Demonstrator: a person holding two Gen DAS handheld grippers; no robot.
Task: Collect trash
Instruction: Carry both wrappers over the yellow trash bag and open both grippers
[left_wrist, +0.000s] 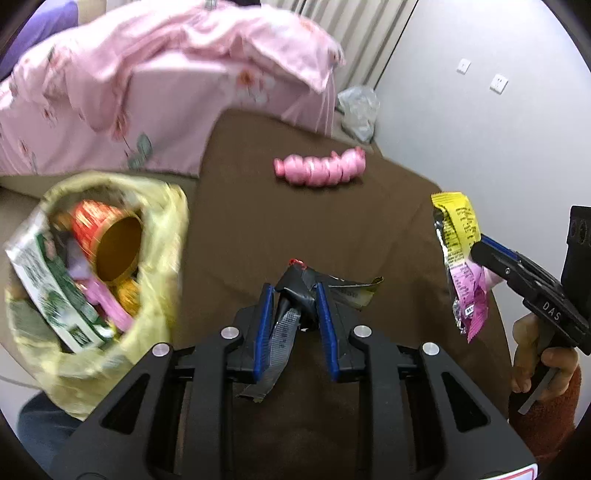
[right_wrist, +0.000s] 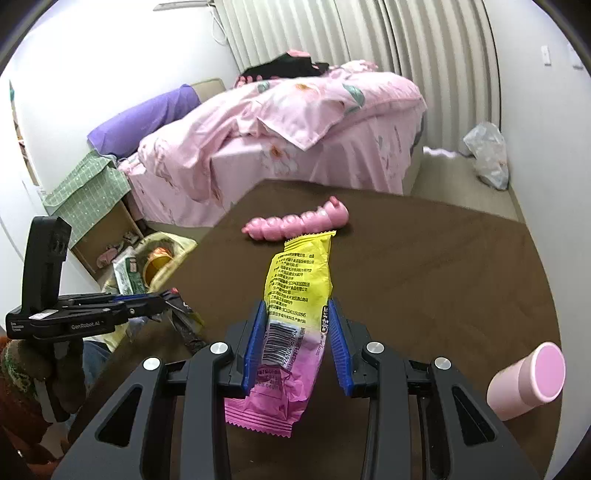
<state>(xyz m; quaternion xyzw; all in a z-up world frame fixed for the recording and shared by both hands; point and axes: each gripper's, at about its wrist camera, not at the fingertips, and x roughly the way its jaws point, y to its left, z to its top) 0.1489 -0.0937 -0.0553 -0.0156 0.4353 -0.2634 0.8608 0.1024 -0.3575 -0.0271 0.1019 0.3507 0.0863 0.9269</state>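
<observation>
Left gripper (left_wrist: 295, 295): black frame, blue ribbed pads, four silver screws, "GenRobot.AI" printed on the side. Right gripper (right_wrist: 297, 321): same build, "DAS" marked on the body. A fuzzy rust-red sleeve (left_wrist: 546, 413) is worn, 4 o'clock in the left view.

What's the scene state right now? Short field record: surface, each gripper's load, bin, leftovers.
surface: brown table, bed with pink bedding behind
left gripper: shut on dark crumpled wrapper
right gripper: shut on yellow-and-pink snack wrapper, lifted off the table
trash bag: yellowish, open, left of the table; red can and green-white packet inside
still on table: pink twisted item, pink cup on its side
</observation>
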